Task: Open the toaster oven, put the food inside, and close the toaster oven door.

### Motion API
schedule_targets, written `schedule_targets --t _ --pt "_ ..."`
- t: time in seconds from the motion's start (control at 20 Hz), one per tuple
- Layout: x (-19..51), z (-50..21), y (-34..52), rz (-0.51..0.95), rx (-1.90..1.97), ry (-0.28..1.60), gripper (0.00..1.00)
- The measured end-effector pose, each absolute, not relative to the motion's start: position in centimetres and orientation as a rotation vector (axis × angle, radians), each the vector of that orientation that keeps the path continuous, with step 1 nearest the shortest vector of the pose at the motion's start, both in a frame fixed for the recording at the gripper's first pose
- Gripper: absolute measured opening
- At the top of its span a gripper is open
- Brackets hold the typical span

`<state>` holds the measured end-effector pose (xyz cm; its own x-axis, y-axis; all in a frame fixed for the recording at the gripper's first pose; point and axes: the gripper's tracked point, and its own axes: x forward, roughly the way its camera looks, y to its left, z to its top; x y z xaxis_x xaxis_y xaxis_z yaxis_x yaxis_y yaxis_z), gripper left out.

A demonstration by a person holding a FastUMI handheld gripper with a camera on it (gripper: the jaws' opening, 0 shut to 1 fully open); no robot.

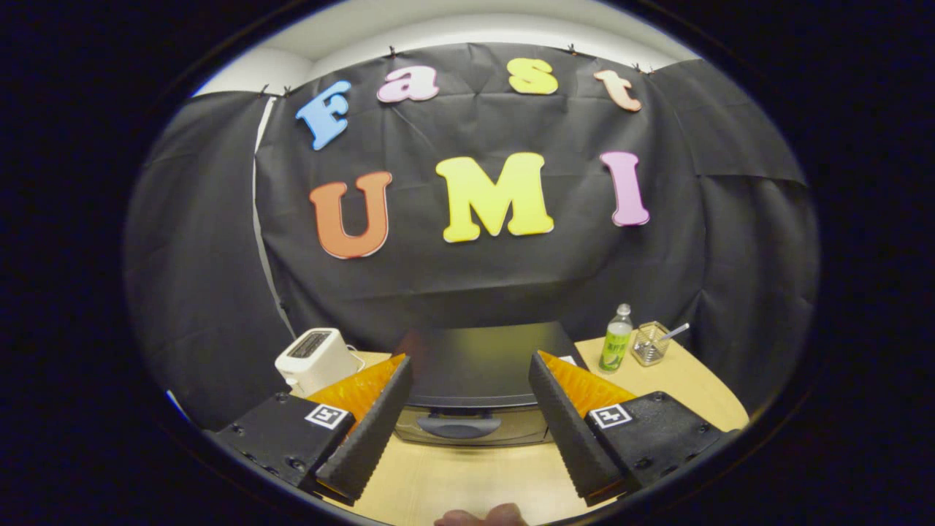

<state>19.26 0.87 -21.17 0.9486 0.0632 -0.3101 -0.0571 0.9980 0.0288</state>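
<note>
We see the claw (467, 409) hanging above the bench (453, 482) with its two fingers (365, 438) spread wide apart and nothing between them. The toaster oven (475, 380) sits just ahead of the fingers, its dark top facing us and its door shut, the handle (459, 425) showing in the gap between the fingertips. To the left of the toaster oven stands a white toaster (315, 359). To its right stands a bottle with a green label (616, 340), and just beyond that a small clear holder (649, 343) with a stick in it. The food is hidden from us.
</note>
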Motion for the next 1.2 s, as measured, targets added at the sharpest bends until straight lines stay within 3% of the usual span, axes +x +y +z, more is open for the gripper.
schedule_targets --t 0.25,0.6,0.9,1.2 --pt "22.8 -28.8 0.9 0.061 -0.015 0.435 1.0" --pt "23.8 -33.4 1.3 0.044 -0.07 0.508 1.0" --pt "22.3 -33.6 1.5 0.043 -0.061 0.508 1.0" --pt "16.4 -36.1 1.2 0.047 -0.094 0.563 1.0"
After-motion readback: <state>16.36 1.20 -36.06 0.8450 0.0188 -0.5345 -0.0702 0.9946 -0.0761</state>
